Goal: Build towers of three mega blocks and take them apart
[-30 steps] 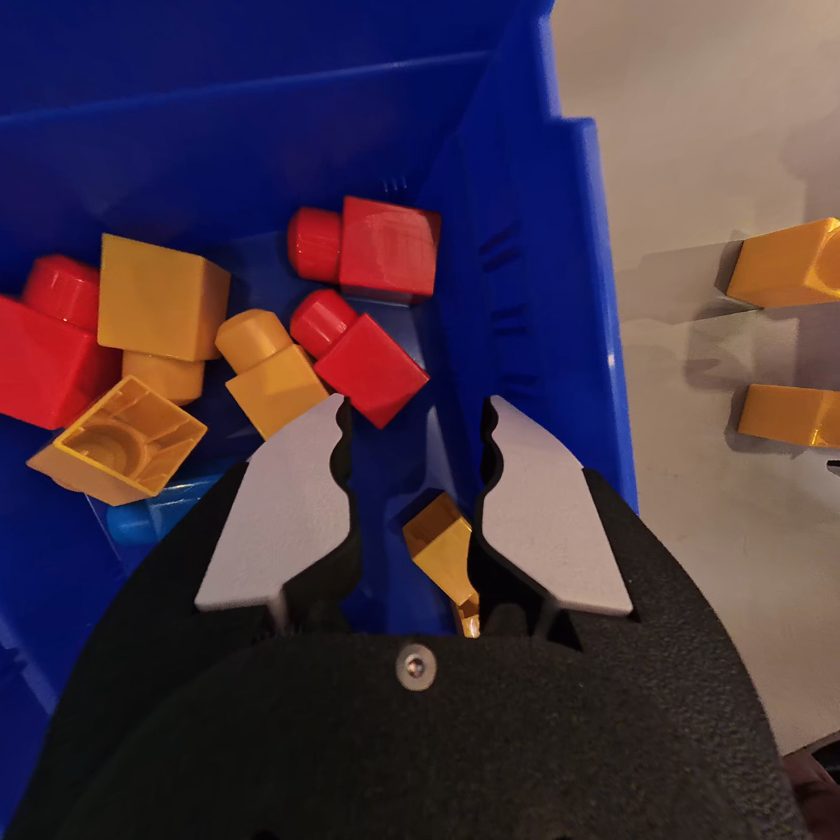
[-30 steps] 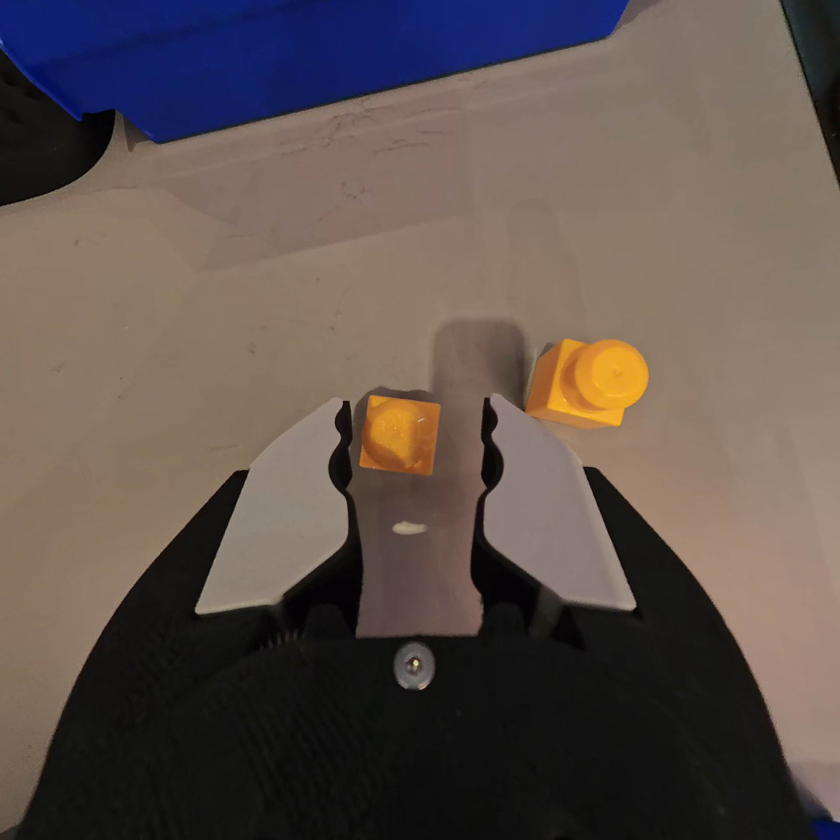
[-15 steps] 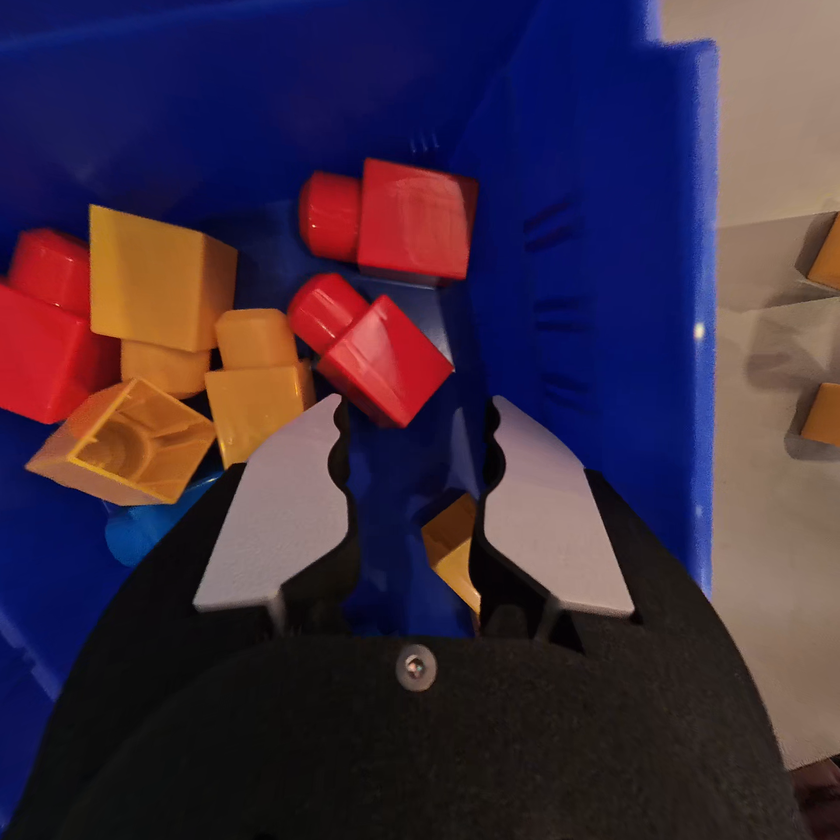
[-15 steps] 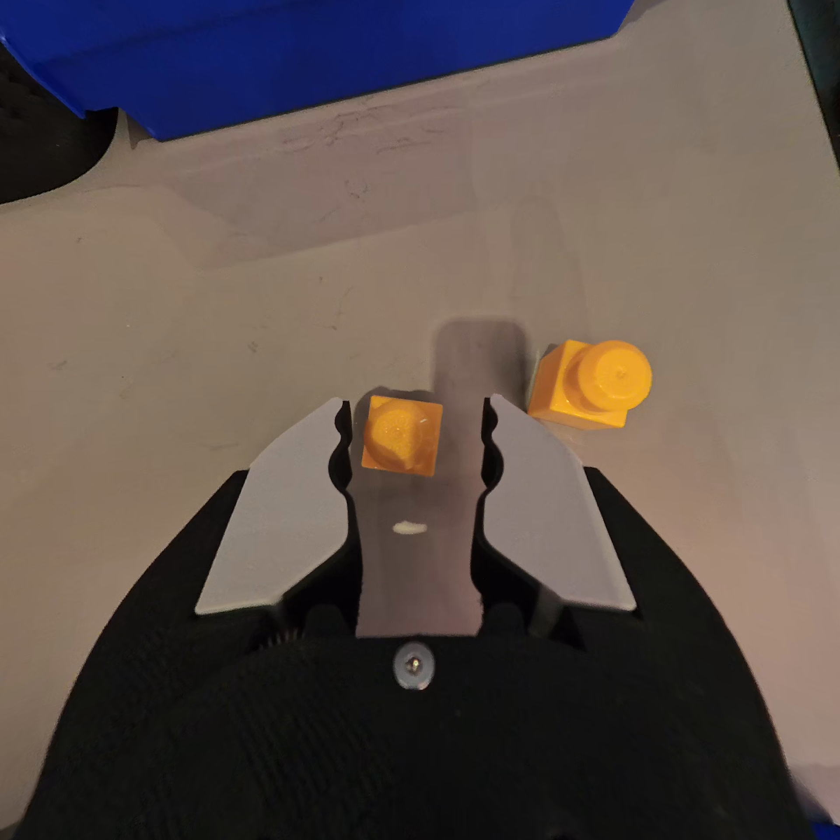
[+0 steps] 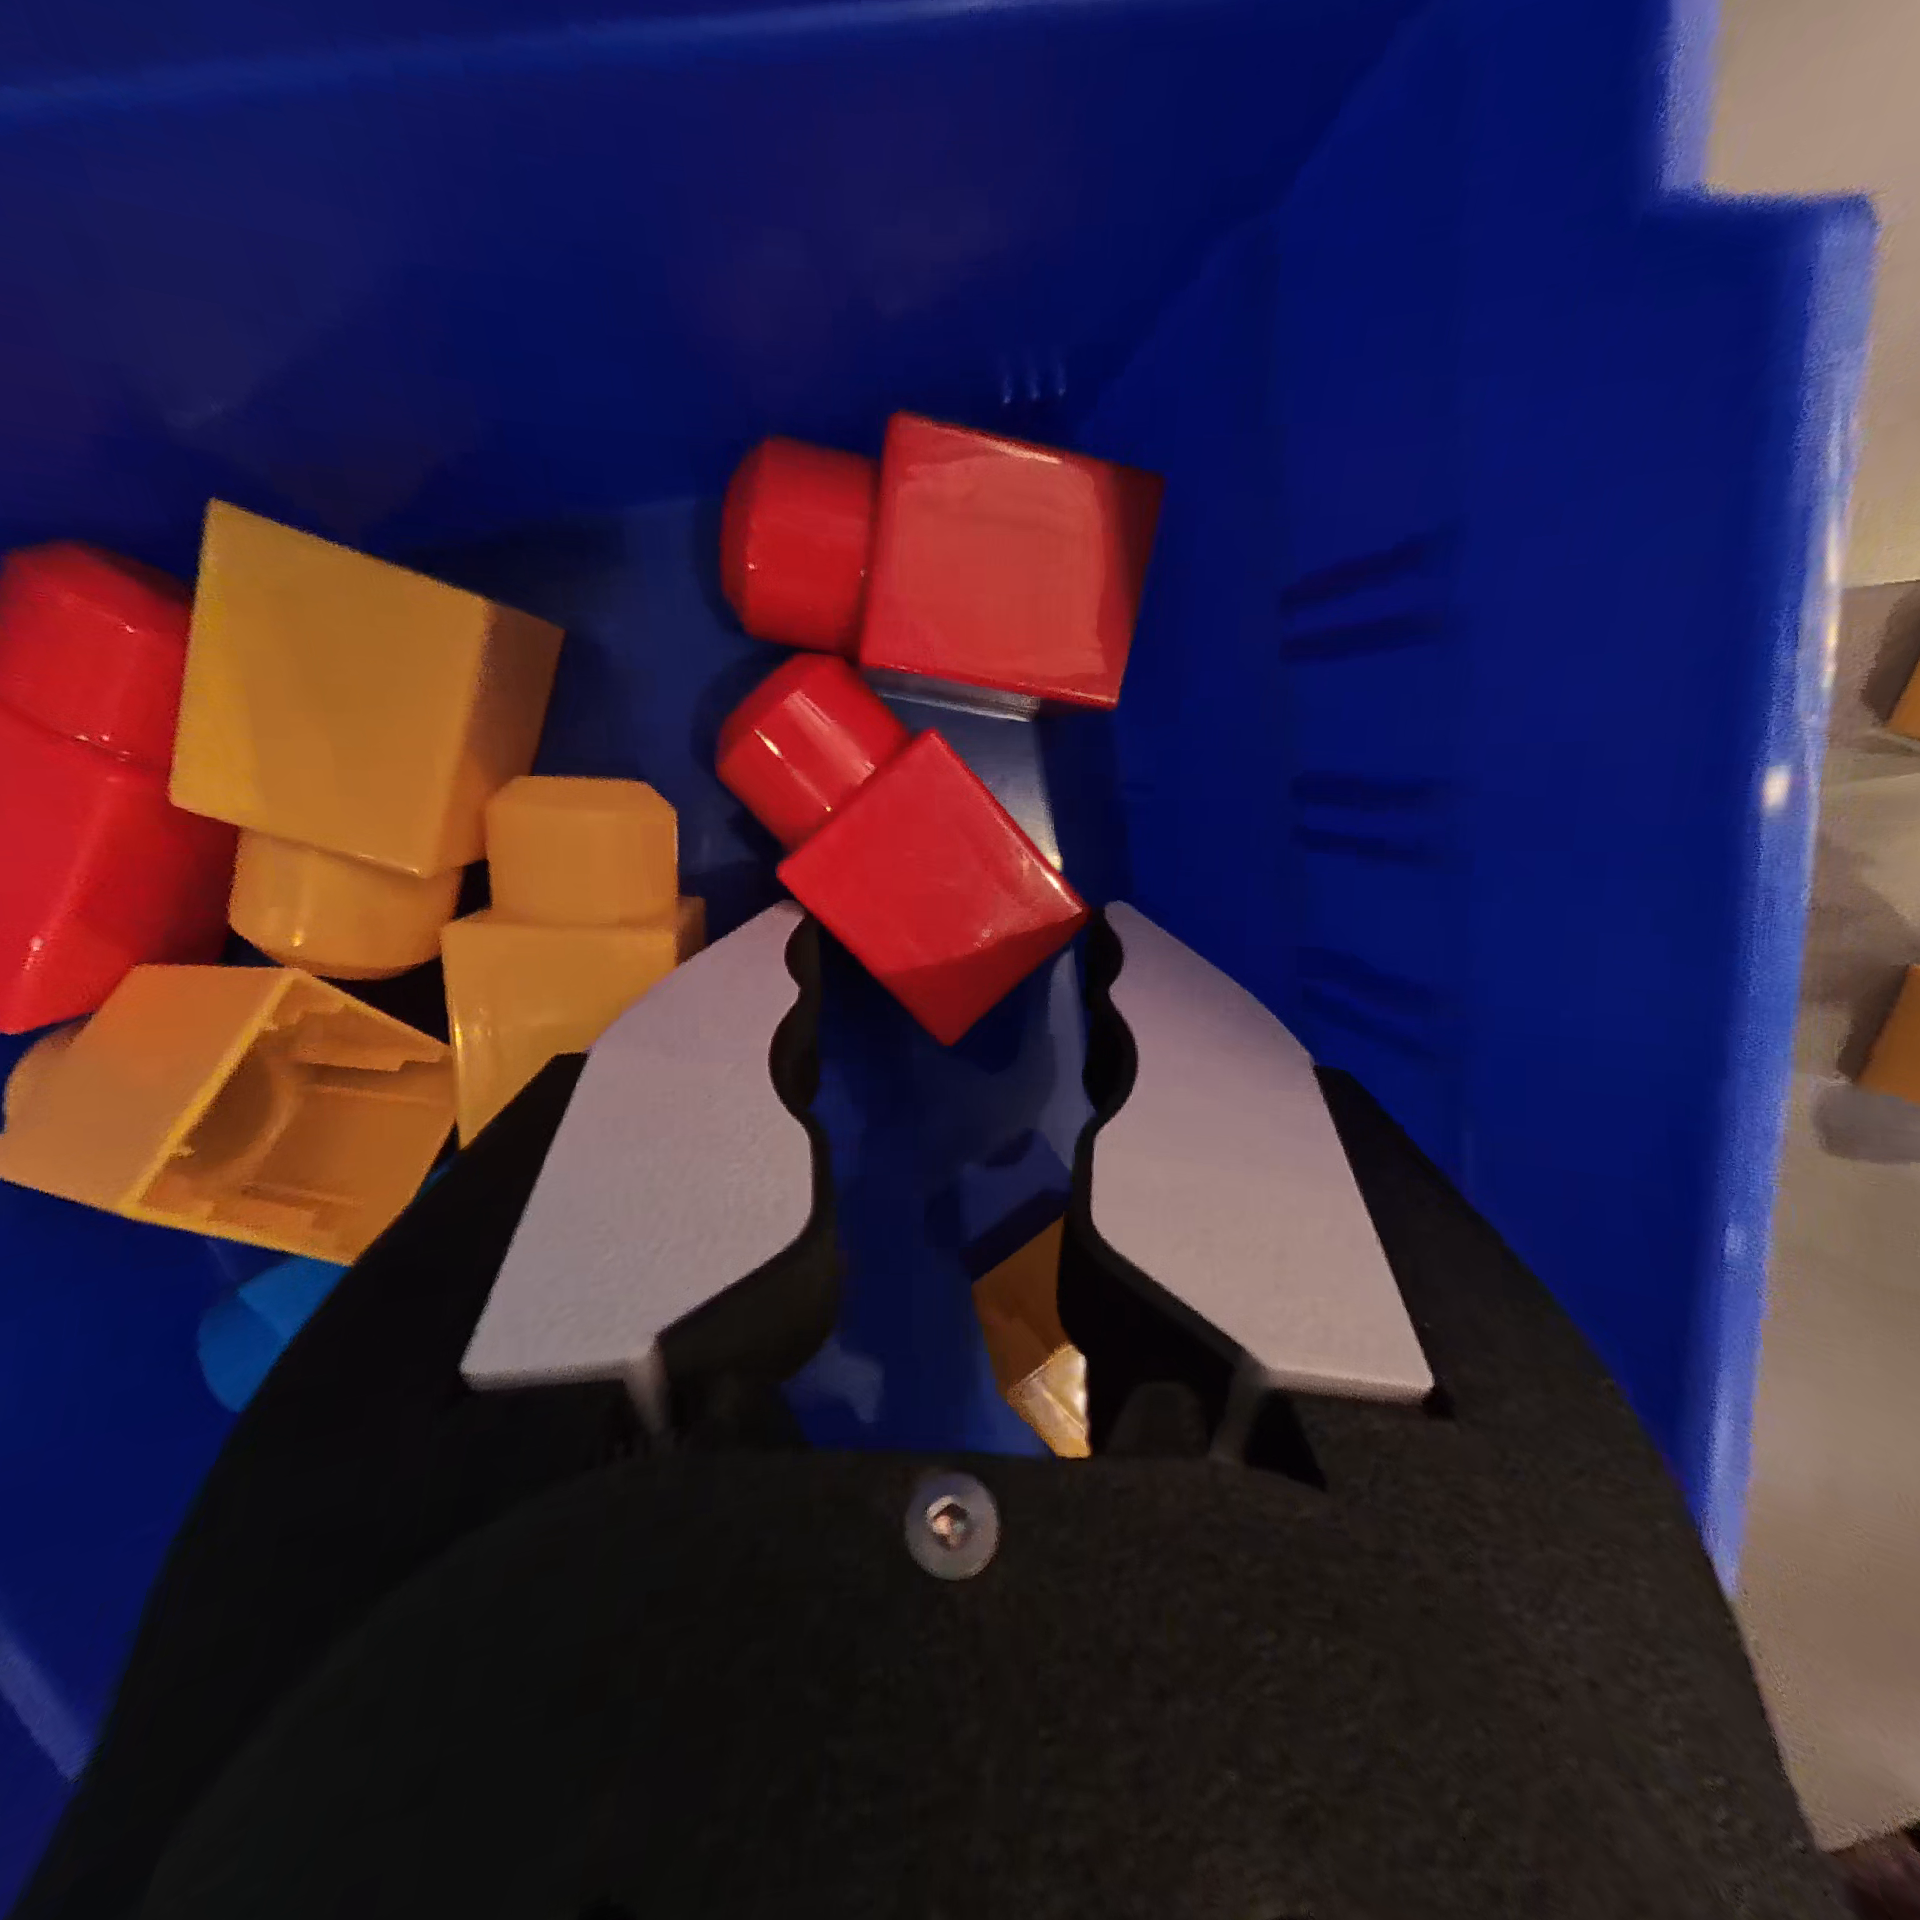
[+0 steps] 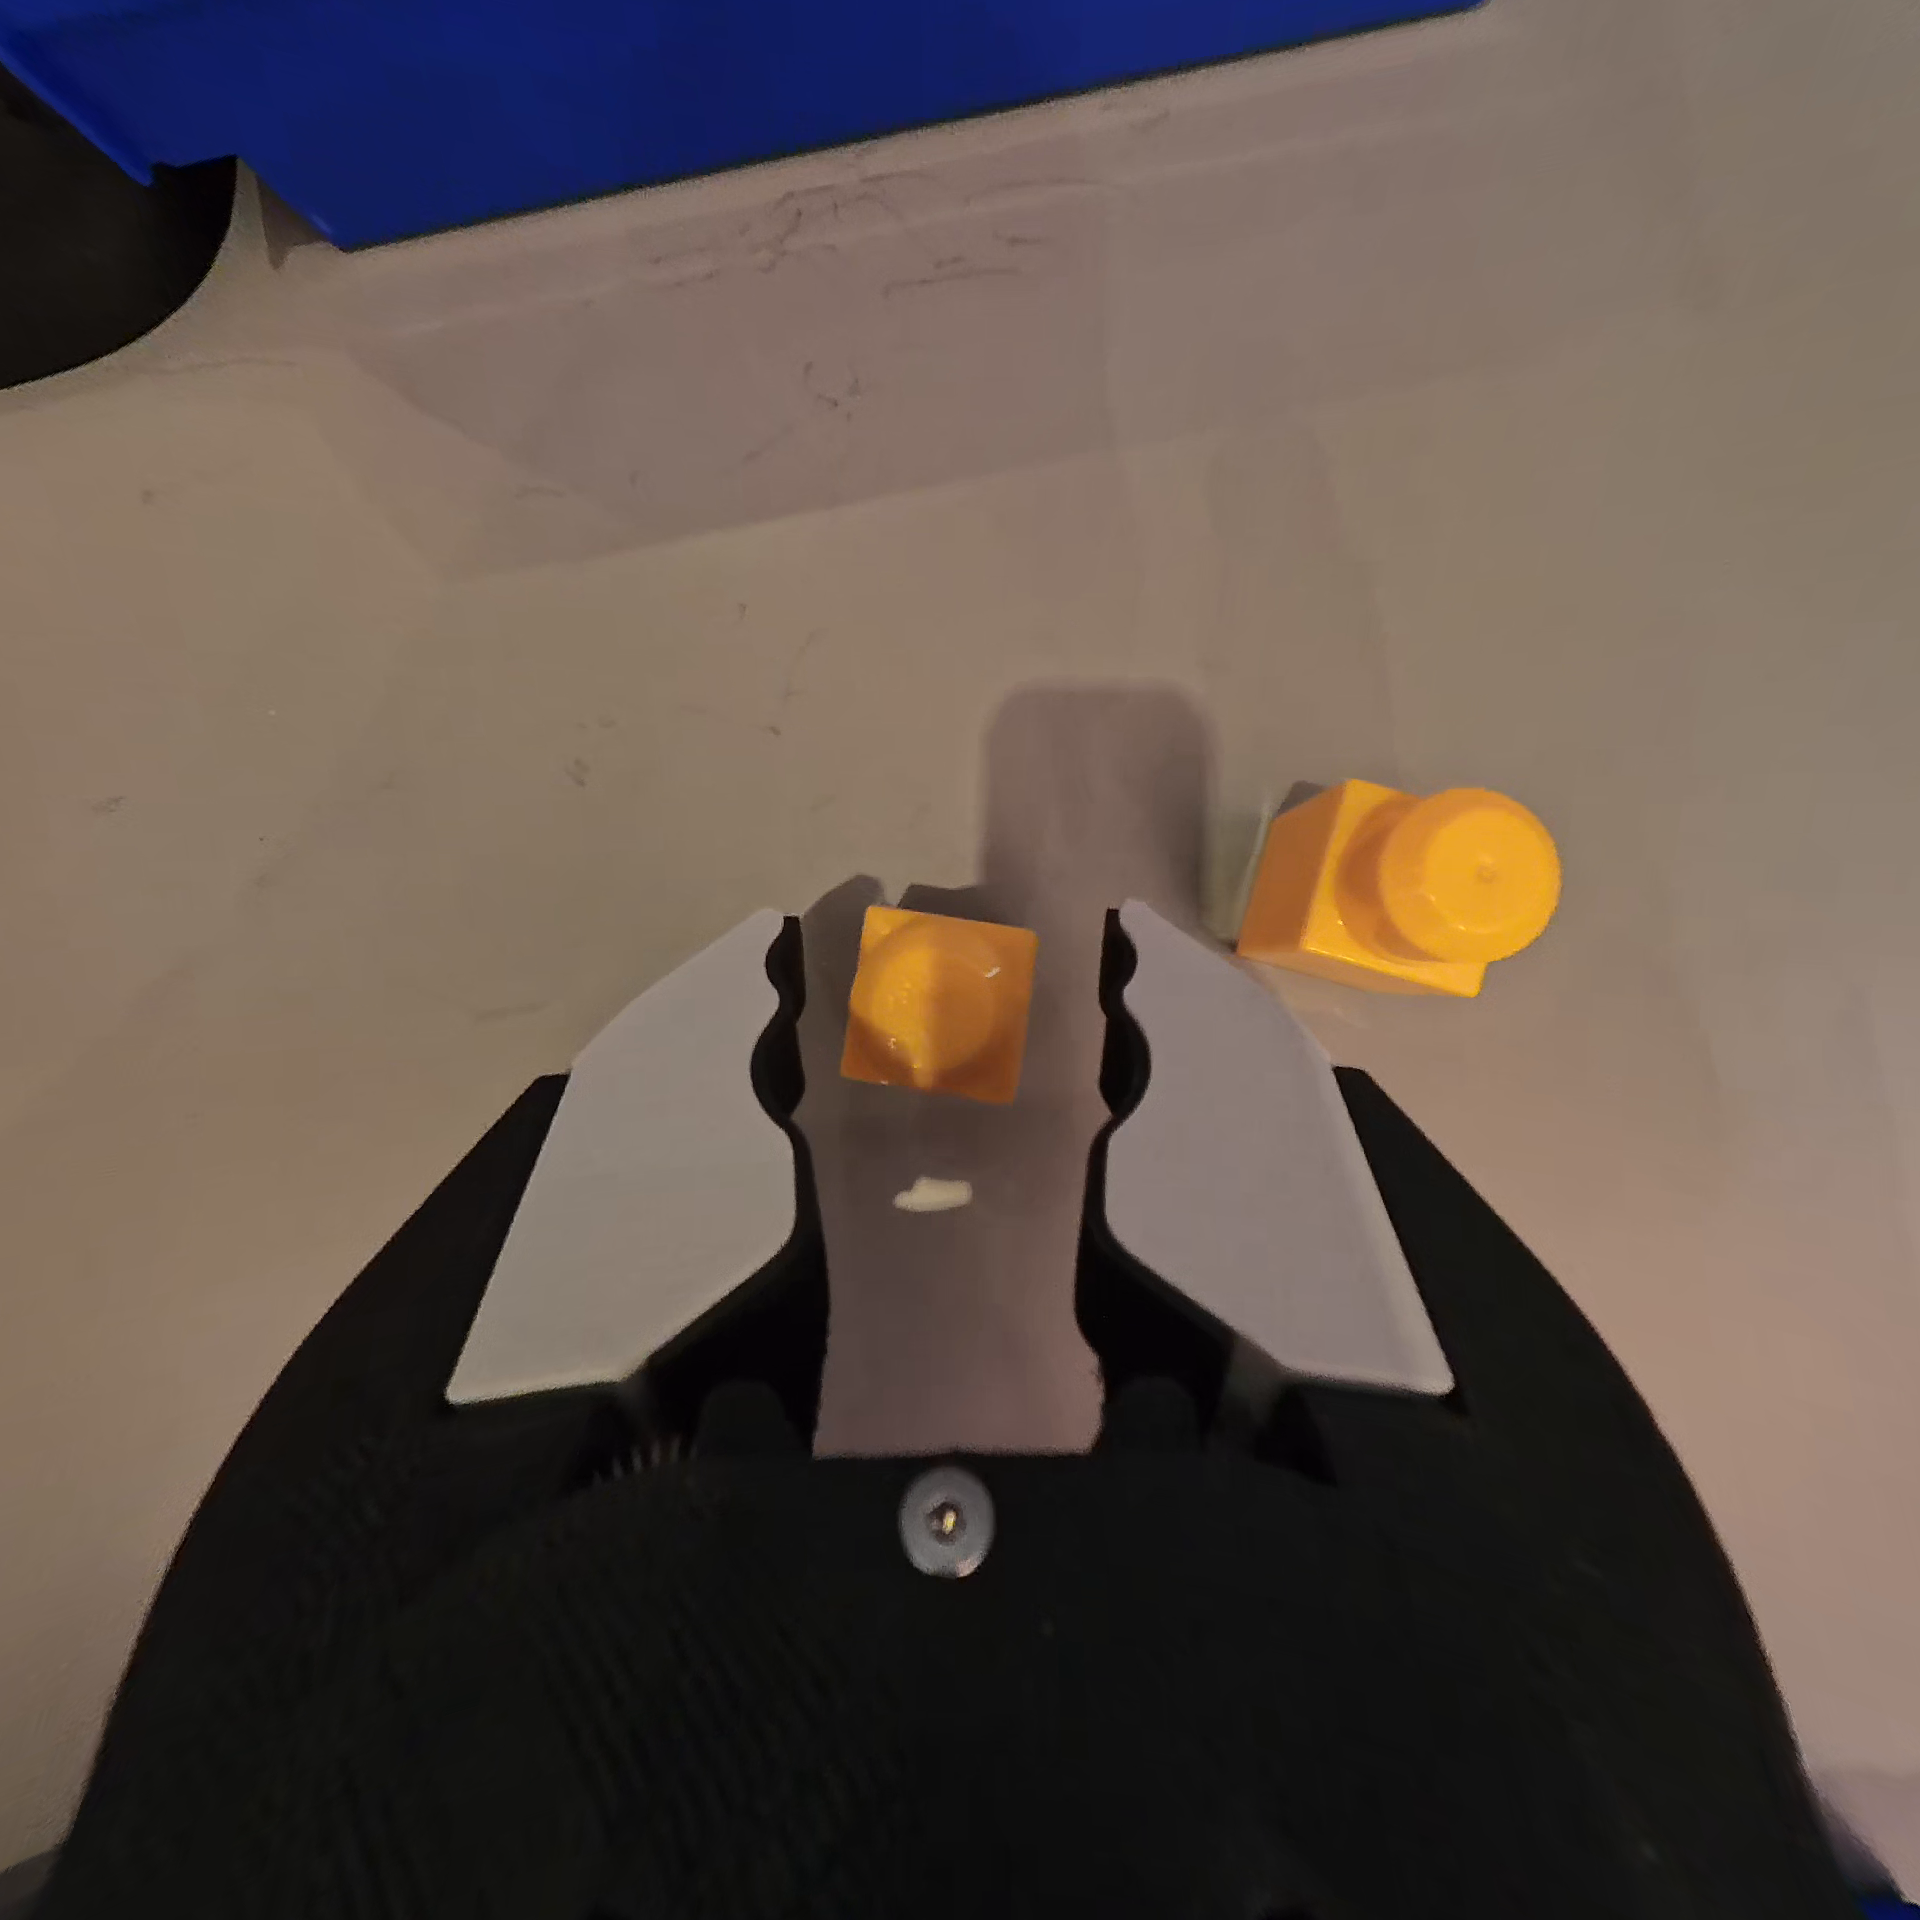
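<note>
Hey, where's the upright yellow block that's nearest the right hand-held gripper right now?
In the right wrist view, the upright yellow block stands on the table between the open fingers of the right hand-held gripper, untouched, left of a tipped yellow block.

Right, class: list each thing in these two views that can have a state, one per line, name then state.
Left gripper: open, fingertips either side of a red block, not pressing on it.
Red block: lying on its side in the bin, stud pointing up-left.
Blue bin: holding loose red and yellow blocks.
Right gripper: open above the table.
Yellow block: upright, between the fingers, untouched.
Second yellow block: upright, standing apart to the right.
</note>
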